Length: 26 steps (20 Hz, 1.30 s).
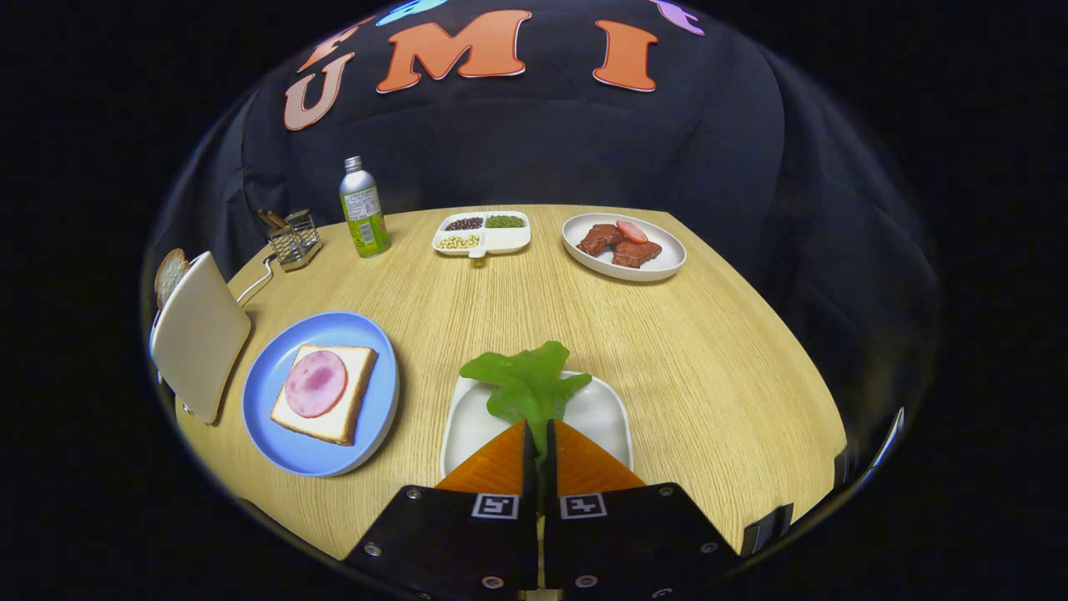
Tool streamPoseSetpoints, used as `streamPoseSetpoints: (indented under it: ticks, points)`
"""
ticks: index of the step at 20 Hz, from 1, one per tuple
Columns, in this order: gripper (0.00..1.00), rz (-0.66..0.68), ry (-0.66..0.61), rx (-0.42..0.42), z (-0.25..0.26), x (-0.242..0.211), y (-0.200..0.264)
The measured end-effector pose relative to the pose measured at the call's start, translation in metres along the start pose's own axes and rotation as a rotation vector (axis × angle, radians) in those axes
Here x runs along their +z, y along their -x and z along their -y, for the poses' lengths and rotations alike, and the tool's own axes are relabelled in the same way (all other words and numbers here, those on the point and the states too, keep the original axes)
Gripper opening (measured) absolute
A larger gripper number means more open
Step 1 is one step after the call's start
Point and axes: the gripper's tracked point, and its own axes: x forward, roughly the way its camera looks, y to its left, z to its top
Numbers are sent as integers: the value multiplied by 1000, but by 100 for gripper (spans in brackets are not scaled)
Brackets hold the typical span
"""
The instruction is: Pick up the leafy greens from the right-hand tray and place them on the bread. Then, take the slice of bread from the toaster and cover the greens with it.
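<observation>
A piece of leafy greens (529, 381) sticks out ahead of my gripper (541, 436), whose two fingers are pressed together on its stem. The leaf hangs over a white square tray (602, 411) right under the fingers. To the left lies a blue plate (275, 434) with a slice of bread (350, 401) topped by a round pink ham slice (316, 382). Further left stands a cream toaster (200, 334), and another slice of bread (169, 274) pokes up behind its top.
At the back of the wooden table (709, 334) are a white plate of red meat pieces (624, 244), a divided white dish of beans (483, 233), a green-labelled bottle (363, 209) and a wire holder (294, 238). The table's right edge lies near the tray.
</observation>
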Motion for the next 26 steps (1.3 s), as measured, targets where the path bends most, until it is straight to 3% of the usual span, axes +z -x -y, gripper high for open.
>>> streamPoseSetpoints:
  ticks: [26]
  points:
    - [4, 35, 88, 149, -141, 31, 27]
